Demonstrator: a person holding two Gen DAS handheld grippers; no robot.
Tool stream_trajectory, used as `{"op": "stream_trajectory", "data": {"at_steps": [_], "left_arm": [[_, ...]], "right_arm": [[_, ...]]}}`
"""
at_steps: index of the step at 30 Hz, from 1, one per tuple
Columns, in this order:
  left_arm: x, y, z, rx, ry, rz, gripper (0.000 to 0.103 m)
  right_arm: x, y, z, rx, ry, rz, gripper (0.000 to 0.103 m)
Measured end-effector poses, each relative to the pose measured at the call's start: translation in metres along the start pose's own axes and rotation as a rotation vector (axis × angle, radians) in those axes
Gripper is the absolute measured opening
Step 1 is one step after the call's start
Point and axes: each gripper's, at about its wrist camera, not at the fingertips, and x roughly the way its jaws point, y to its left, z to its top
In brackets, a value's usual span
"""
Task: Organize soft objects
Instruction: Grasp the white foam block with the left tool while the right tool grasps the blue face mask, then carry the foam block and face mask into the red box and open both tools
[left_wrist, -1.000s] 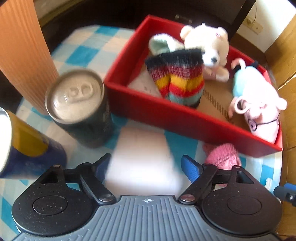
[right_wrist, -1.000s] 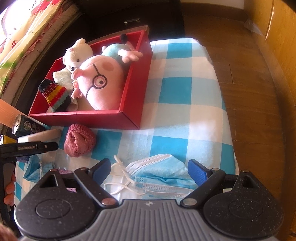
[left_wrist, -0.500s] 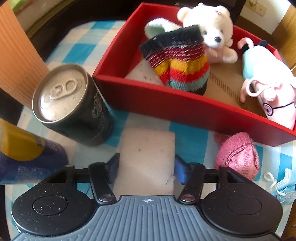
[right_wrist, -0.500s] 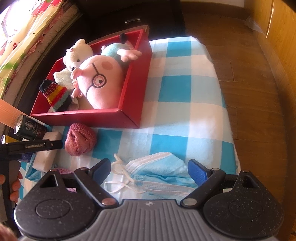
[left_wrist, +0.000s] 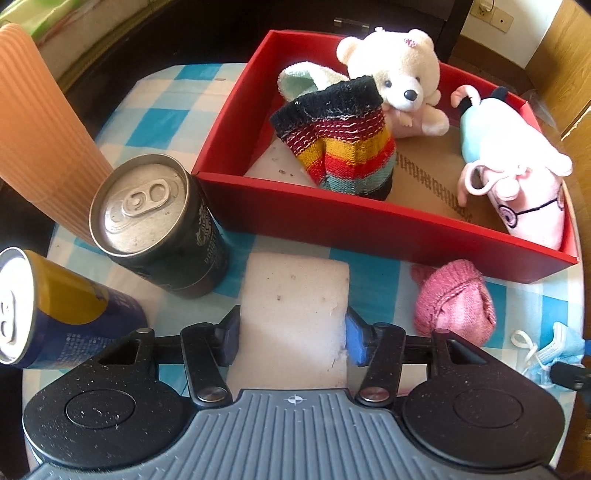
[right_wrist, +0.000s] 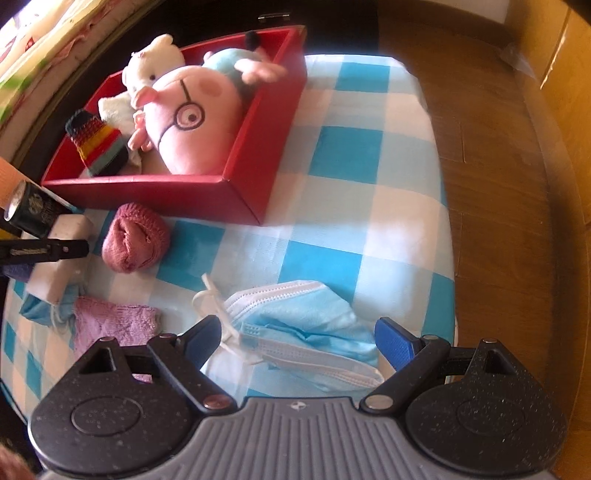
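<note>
The left gripper (left_wrist: 291, 334), wide apart a second ago, now pinches the white sponge (left_wrist: 295, 295) (right gripper (right_wrist: 295, 341) stays spread over the mask (right_wrist: 295, 325)).

My left gripper (left_wrist: 292, 334) was held low and level, its two blue-padded fingers (left_wrist: 355, 341) drawn in and pressed against the opposite sides of a white block, both pads in contact. My right gripper (right_wrist: 298, 341) hovered with its blue fingers (right_wrist: 395, 347) spread wide apart, gripping nothing. In the right wrist view, my left gripper's black finger (right_wrist: 48, 251) appeared at the left edge.
</note>
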Motion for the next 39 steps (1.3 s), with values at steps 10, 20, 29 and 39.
{"op": "stream_trajectory", "data": {"at_steps": [10, 20, 29, 39], "left_arm": [[0.0, 0.003, -0.005, 0.013, 0.011, -0.009, 0.056], [-0.019, 0.004, -0.005, 0.015, -0.014, -0.019, 0.056], [-0.05, 0.01, 0.004, 0.014, -0.068, -0.031, 0.056], [-0.096, -0.003, 0.026, 0.044, -0.153, -0.043, 0.056]], "right_arm": [[0.011, 0.005, -0.009, -0.052, 0.026, -0.042, 0.033], [-0.017, 0.009, -0.009, -0.038, -0.03, 0.018, 0.01], [-0.052, 0.023, 0.001, -0.044, -0.113, 0.076, 0.009], [-0.104, 0.044, 0.03, -0.058, -0.243, 0.095, 0.009]]}}
